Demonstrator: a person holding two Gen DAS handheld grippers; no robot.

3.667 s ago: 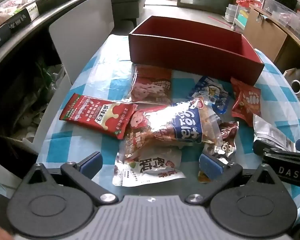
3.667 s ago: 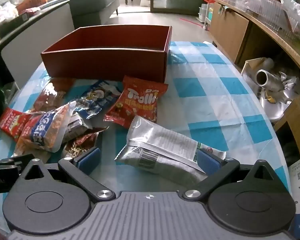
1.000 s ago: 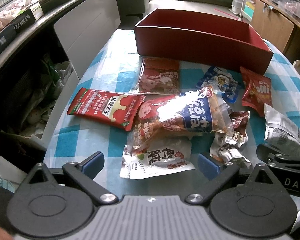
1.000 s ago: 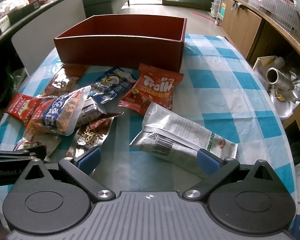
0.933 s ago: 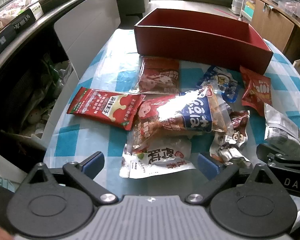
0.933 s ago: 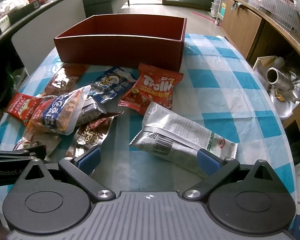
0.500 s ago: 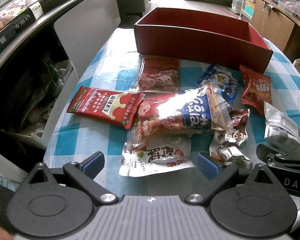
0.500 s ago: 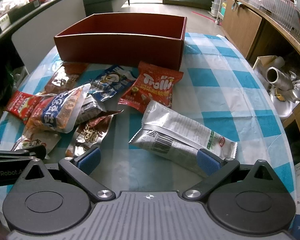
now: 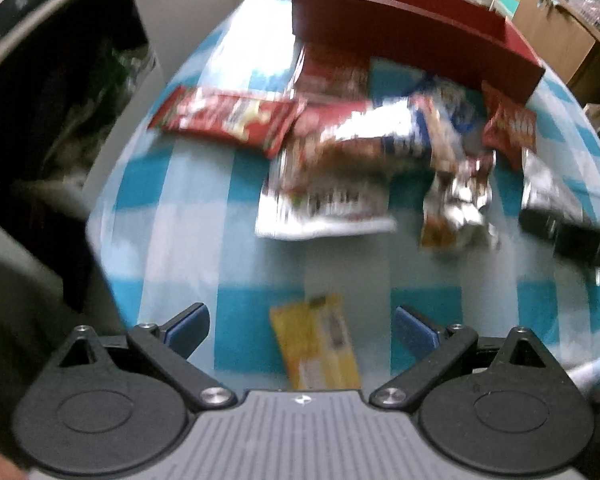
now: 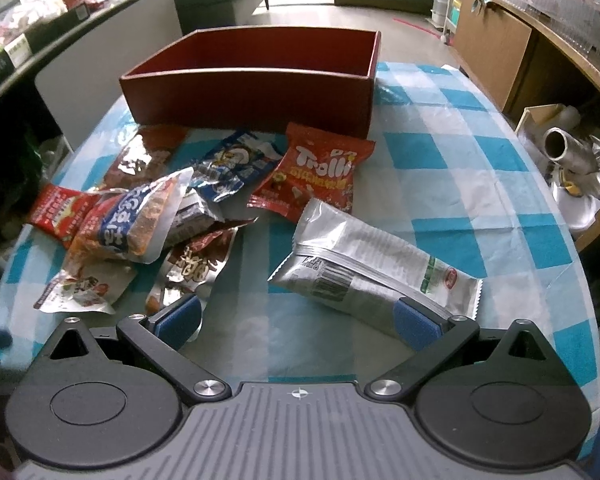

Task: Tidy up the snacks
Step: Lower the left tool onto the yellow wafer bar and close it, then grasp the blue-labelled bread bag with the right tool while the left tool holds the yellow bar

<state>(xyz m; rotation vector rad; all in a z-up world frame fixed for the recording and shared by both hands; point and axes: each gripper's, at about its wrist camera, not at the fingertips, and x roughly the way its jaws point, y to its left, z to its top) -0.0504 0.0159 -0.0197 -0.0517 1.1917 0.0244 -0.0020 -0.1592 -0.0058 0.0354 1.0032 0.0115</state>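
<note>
Snacks lie scattered on a blue-and-white checked tablecloth (image 10: 440,152), with a red box (image 10: 256,88) standing at twelve o'clock beyond them in both views. Right wrist view, sharp: the right gripper (image 10: 298,322) has its jaws wide apart and holds nothing; a silver packet (image 10: 364,264) lies at one o'clock, its near end just beside the right fingertip, and a red Trolli bag (image 10: 316,172) sits beyond it near the box. At ten o'clock a heap holds a blue-and-white bag (image 10: 136,220), a brown foil packet (image 10: 196,268) and a long red packet (image 10: 58,208) at its far left edge. Left wrist view, blurred by motion: the left gripper (image 9: 302,326) also has its jaws wide and empty. Only this view shows a yellow packet (image 9: 316,344) lying between the fingertips, touching neither. The heap appears here at twelve o'clock, well apart from the yellow packet, the long red packet (image 9: 228,118) at eleven o'clock. Labels are unreadable in this view.
</note>
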